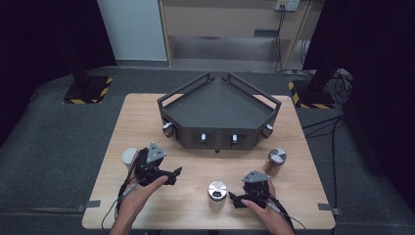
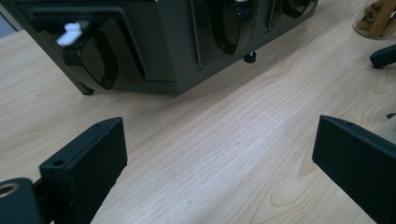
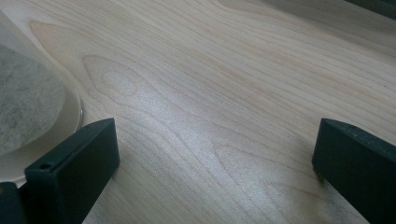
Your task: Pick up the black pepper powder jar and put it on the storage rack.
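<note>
Grippers both spread wide, grasping nothing: left gripper (image 1: 177,172) over bare table (image 1: 195,161), right gripper (image 1: 233,199) just beside middle jar (image 1: 217,194) (metal lid).

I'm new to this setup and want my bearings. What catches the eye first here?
A big dark angular tray stands at the far middle of the wooden table. Three lidded jars sit nearer: left jar, middle jar, right jar. The left gripper and right gripper hover open beside them.
</note>
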The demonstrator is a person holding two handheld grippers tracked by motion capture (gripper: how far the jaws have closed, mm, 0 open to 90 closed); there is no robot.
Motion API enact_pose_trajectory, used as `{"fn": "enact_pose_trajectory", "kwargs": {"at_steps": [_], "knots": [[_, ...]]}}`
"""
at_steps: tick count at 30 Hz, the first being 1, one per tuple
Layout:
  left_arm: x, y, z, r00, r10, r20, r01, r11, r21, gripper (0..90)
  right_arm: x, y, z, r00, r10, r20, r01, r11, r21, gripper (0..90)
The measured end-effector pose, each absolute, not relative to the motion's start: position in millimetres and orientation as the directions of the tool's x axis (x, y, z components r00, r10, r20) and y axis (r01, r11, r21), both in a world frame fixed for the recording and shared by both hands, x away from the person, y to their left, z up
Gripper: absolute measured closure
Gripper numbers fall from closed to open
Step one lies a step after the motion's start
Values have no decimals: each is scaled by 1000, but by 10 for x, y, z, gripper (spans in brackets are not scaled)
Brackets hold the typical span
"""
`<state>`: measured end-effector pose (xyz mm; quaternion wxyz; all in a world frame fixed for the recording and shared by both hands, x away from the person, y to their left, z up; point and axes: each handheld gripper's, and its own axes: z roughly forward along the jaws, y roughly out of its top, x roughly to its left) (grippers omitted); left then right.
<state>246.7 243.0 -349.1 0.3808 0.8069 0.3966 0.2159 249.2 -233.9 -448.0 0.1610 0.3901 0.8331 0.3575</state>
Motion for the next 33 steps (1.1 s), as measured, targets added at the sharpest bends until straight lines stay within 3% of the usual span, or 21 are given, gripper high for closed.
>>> {"fn": "enact_pose_trajectory", "kwargs": {"at_steps": [33], "knots": [[2499, 2795, -3191, 566, 822, 55, 443, -360, 821, 17, 2472, -2325, -4481, -634, 773, 10, 540, 433, 722, 8]]}}
